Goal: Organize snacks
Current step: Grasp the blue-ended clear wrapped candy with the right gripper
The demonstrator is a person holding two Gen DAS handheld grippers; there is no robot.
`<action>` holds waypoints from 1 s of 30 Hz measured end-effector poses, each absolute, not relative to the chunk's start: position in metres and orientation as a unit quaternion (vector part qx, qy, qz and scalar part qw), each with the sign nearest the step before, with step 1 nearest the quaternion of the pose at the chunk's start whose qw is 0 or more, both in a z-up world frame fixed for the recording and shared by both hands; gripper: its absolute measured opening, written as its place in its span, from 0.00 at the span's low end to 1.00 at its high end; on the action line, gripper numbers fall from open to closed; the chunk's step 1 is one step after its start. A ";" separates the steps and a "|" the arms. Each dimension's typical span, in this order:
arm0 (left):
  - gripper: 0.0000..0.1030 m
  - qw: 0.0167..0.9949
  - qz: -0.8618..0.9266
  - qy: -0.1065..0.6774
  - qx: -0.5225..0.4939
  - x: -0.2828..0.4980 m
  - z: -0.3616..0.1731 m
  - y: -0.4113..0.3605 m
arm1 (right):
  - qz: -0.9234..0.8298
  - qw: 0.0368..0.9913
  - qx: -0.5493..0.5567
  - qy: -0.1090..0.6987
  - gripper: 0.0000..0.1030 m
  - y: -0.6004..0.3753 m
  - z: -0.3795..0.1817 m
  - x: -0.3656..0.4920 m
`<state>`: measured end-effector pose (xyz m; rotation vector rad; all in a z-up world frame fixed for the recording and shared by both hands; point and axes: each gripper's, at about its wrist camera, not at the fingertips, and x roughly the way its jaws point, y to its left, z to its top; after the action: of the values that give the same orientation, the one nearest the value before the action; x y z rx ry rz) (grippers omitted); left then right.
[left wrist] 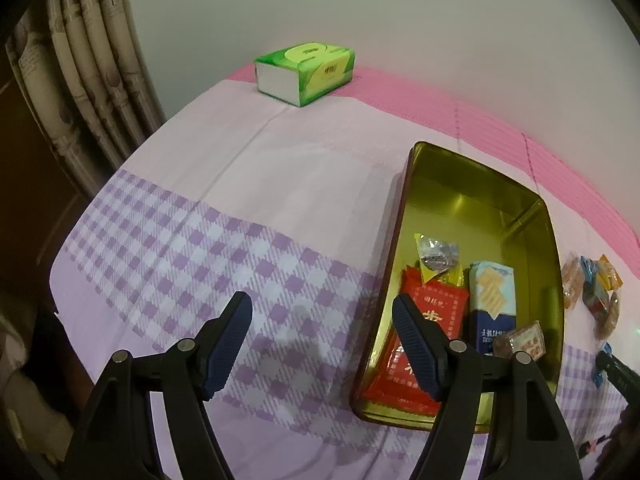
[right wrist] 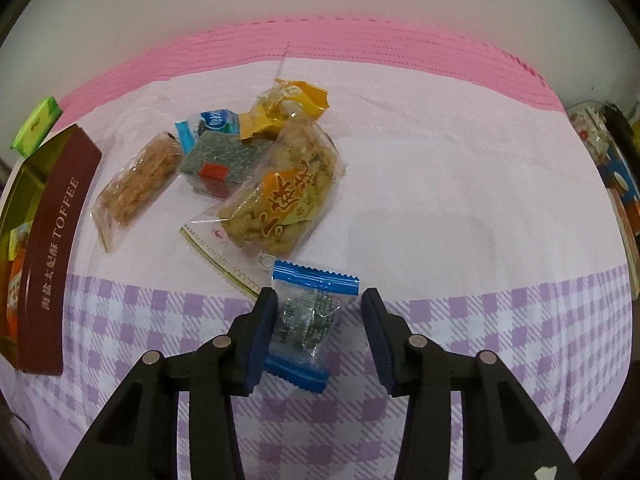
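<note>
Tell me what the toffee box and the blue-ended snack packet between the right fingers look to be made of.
Toffee box: likely tin-plated metal, its gold interior glossy and mirroring the snacks inside; the outside has a matte brown printed finish. Snack packet: thin plastic film, clear and crinkled in the middle with glare spots, its opaque blue ends crimped in a zigzag.

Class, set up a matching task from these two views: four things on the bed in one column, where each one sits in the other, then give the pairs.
1. blue-ended packet
2. red packet
3. green tissue pack
4. left gripper

A. inside the tin
B. between the right gripper fingers
C. far edge, by the wall
D. over checked cloth, empty

Pairs: 1-B, 2-A, 3-C, 4-D
</note>
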<state>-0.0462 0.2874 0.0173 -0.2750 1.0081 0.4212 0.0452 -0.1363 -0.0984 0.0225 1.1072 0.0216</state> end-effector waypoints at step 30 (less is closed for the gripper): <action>0.71 0.865 0.168 0.467 -0.075 -0.031 0.035 0.235 | 0.058 0.864 -0.008 0.499 0.34 -0.162 -0.094 0.026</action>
<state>-0.0315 0.2347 0.0351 -0.1578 0.9784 0.3519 0.0259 -0.1616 -0.0936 -0.0175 1.0461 0.1219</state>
